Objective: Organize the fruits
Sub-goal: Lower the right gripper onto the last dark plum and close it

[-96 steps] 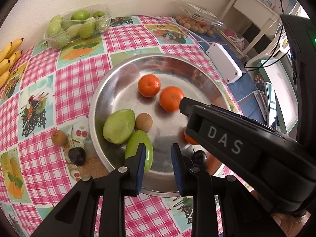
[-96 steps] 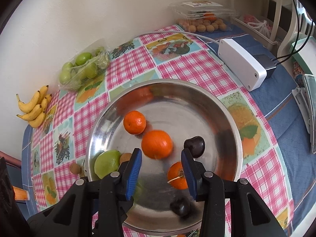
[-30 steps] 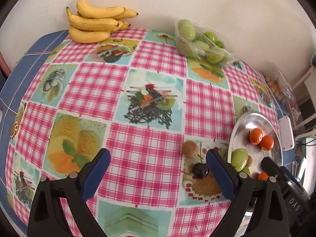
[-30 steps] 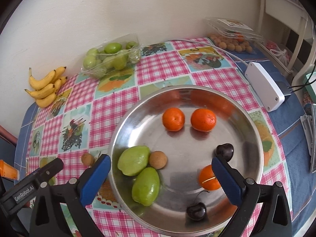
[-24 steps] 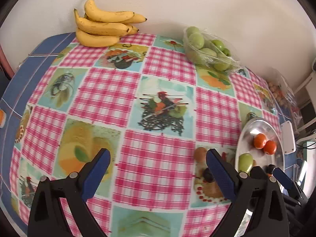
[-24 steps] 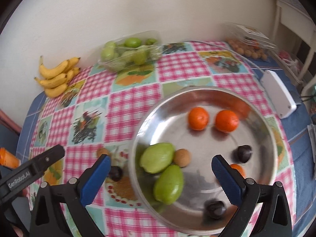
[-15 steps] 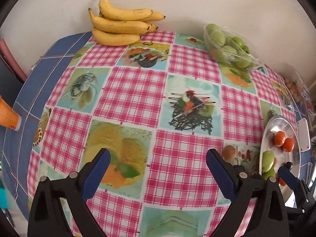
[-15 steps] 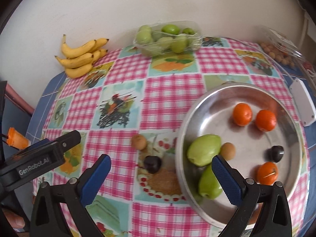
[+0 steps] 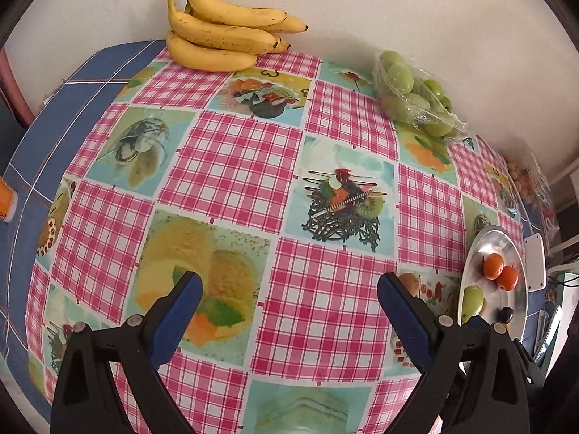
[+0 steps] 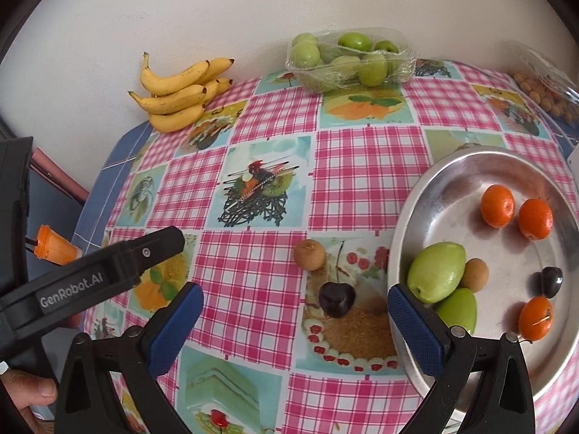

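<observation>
Bananas (image 10: pixel 181 94): a yellow bunch at the back of the desk (image 10: pixel 253 278), far left of the steel bowl (image 10: pixel 506 166), against the wall.
Left hand-held gripper (image 9: pixel 287 307): fingers spread wide and holding nothing, above the checked cloth well left of the bowl.
Brown round fruit (image 10: pixel 309 254): on the cloth just left of the bowl.
Dark cherry (image 10: pixel 336 298): on the cloth near the bowl's left rim, just in front of the brown round fruit.
Right hand-held gripper (image 10: pixel 295 316): fingers spread wide and holding nothing; the cherry shows between them.
Packed green fruits (image 10: pixel 349 58): in a clear tray at the back, behind the bowl and to its left.
Inside the bowl: two green mangoes (image 10: pixel 438 271) and a small brown fruit (image 10: pixel 474 275) at left, three oranges (image 10: pixel 497 205) and another cherry (image 10: pixel 552 281) at right.
</observation>
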Demonstrator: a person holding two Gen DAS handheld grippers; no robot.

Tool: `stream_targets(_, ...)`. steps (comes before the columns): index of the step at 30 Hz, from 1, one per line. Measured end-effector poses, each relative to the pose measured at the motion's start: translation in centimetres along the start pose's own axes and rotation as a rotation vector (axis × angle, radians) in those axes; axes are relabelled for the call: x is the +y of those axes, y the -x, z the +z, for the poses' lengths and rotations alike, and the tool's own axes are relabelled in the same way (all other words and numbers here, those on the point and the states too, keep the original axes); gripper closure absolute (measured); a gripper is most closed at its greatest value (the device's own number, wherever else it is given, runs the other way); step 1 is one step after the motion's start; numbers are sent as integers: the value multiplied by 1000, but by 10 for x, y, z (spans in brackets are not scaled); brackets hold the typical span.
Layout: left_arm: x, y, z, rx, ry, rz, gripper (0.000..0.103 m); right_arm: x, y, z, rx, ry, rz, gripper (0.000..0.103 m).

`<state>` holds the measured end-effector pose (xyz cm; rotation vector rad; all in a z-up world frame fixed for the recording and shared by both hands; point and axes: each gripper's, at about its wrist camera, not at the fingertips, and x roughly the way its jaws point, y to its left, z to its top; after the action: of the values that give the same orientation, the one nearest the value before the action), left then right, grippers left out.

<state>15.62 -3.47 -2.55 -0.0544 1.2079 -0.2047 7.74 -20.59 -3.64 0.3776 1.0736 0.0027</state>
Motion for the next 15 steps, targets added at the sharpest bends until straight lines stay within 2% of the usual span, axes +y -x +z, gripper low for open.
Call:
stream_targets(7,8,-14,-3,93,58,1,6,4,-5,-1,15,15,0,4)
stream_targets(11,8,-19,-6,104,62,-9,6,1,-12,-2,34,16,-34,23)
stream_targets(15,5,-26,-8,125,53,-21,6,-2,-18,-3,49,19,-67,37)
